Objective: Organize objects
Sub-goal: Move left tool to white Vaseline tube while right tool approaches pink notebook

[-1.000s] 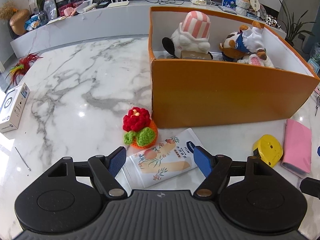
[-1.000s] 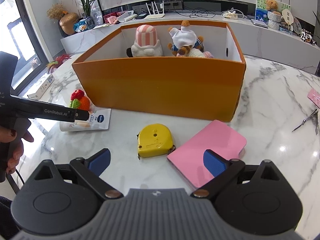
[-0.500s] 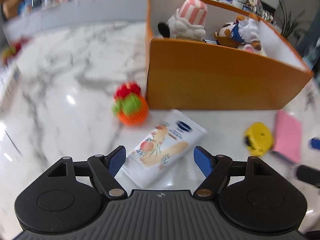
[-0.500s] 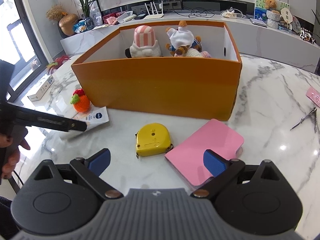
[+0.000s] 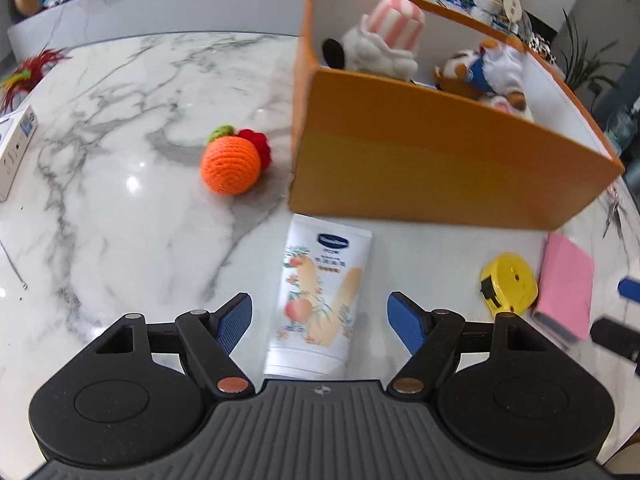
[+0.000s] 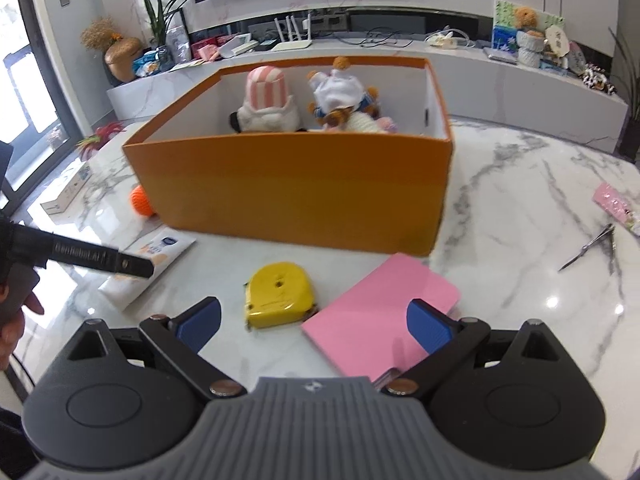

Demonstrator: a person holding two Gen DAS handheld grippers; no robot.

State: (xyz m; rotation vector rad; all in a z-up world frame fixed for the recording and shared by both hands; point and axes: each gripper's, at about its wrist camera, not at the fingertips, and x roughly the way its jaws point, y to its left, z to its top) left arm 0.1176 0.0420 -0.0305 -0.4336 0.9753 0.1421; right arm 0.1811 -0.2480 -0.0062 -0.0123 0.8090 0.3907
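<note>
The left gripper (image 5: 319, 318) hovered low with fingers spread either side of the cream tube (image 5: 320, 292), not touching it. The right gripper (image 6: 316, 322) was spread too, the tape measure (image 6: 280, 294) just ahead. Beyond both, the orange box (image 6: 296, 196) held plush toys (image 6: 266, 102).

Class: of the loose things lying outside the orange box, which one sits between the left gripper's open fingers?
The white lotion tube; the others lie off to either side.

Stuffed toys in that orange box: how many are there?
3 that I can see. The striped-hat toy sits at the box's left, the white-capped bear beside it, a pale plush below. Others may be hidden.
</note>
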